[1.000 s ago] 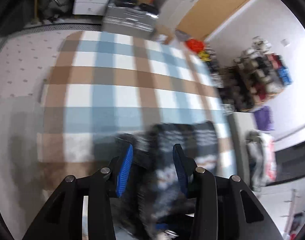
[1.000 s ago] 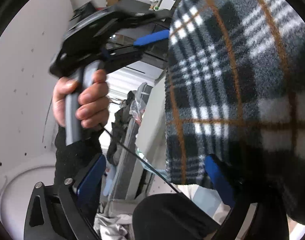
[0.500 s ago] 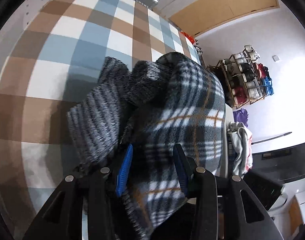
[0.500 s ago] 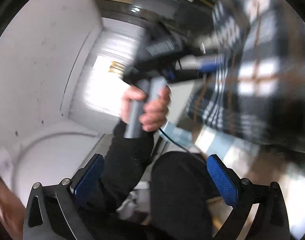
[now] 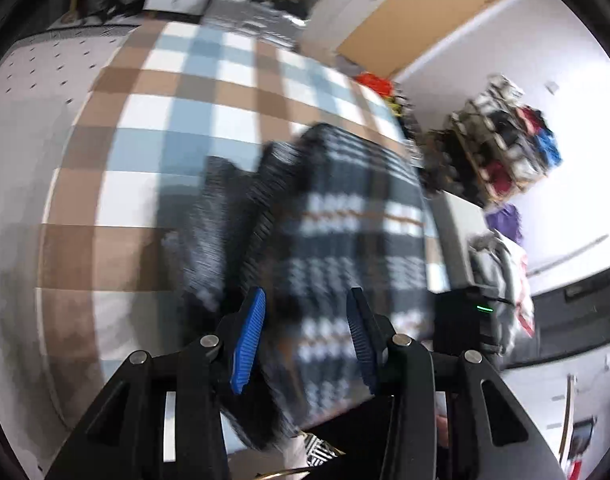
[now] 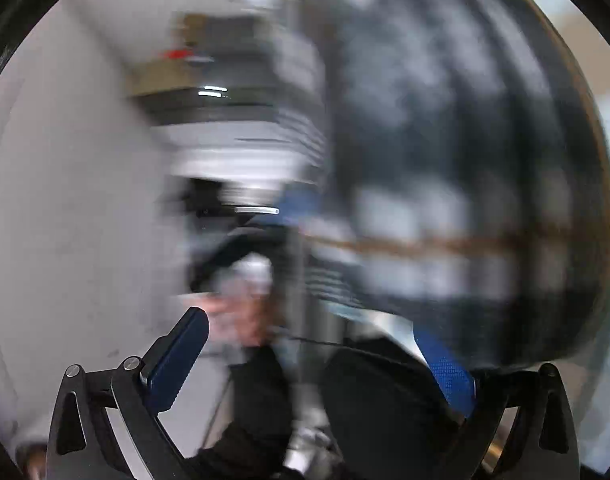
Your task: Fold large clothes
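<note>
Blue pads of the left gripper (image 5: 305, 334) are set narrow, with dark plaid fleece bunched between them; whether they actually press on it cannot be told through the blur. The right gripper (image 6: 317, 350) is spread wide with nothing between its jaws; the garment (image 6: 457, 184) hangs just past its right finger, apparently not clamped.

Changes: half a second back the fleece was heaped high and close to the left camera. It is now seen lower and further out, draped over the checked blanket (image 5: 153, 132). In the right view, a second ago the cloth filled the right half with the far pad tucked under its hem. That hem is now clear of the pad, and heavy motion blur is present. The other hand (image 6: 241, 312), in a black sleeve, is seen low centre.

Judgement: the garment is being brought down onto the blanket to be laid out, and no fold is made yet.

Writing: none readable. A green indicator light (image 5: 483, 309) is noted on a black box at right.
</note>
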Available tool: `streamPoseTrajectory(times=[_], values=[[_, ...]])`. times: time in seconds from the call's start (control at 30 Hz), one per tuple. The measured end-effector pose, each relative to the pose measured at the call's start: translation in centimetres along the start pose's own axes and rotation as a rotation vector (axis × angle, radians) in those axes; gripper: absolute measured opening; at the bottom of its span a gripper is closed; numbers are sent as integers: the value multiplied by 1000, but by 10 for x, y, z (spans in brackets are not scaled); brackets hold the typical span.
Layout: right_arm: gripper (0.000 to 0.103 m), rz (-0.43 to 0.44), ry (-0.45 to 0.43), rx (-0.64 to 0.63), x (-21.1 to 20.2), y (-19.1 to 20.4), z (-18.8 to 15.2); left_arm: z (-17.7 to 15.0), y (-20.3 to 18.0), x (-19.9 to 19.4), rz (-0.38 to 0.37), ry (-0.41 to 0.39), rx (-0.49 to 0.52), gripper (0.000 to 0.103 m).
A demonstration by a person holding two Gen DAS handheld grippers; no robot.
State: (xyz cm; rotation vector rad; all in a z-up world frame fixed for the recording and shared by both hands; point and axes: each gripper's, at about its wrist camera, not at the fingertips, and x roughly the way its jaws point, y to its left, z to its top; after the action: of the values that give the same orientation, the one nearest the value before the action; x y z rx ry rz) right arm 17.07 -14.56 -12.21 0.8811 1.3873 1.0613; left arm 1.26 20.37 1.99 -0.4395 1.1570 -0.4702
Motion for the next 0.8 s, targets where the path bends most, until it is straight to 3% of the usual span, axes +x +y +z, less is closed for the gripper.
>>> streamPoseTrajectory(times=[0.1,0.17,0.3,0.37,0.47,0.53,0.6,0.67,0.73,0.8], values=[[103,10,50,-18,13,1,0,-14,-12,13,-4,33,39,45],[103,26,25,-84,5,15,-2,-19,-9,23,-13,63,45,45],[103,142,26,-190,-12,39,-11,-20,9,41,-17,79,8,45],[103,171,-13,-261,-30,53,-17,-21,20,46,65,66,-6,45],[103,229,-99,-318,-56,63,-21,-25,32,49,53,33,-13,45],[103,264,-172,-305,-68,60,-18,-27,29,46,70,7,24,45],[103,225,-209,-236,-69,54,-8,-30,24,47,107,-13,74,45],[103,200,-188,-138,-55,36,-3,-32,22,52,133,-15,90,45],[103,279,-186,-55,-49,22,3,-29,27,52,116,-19,83,45],[103,268,-176,-59,-44,24,5,-28,32,50,101,-16,74,45]])
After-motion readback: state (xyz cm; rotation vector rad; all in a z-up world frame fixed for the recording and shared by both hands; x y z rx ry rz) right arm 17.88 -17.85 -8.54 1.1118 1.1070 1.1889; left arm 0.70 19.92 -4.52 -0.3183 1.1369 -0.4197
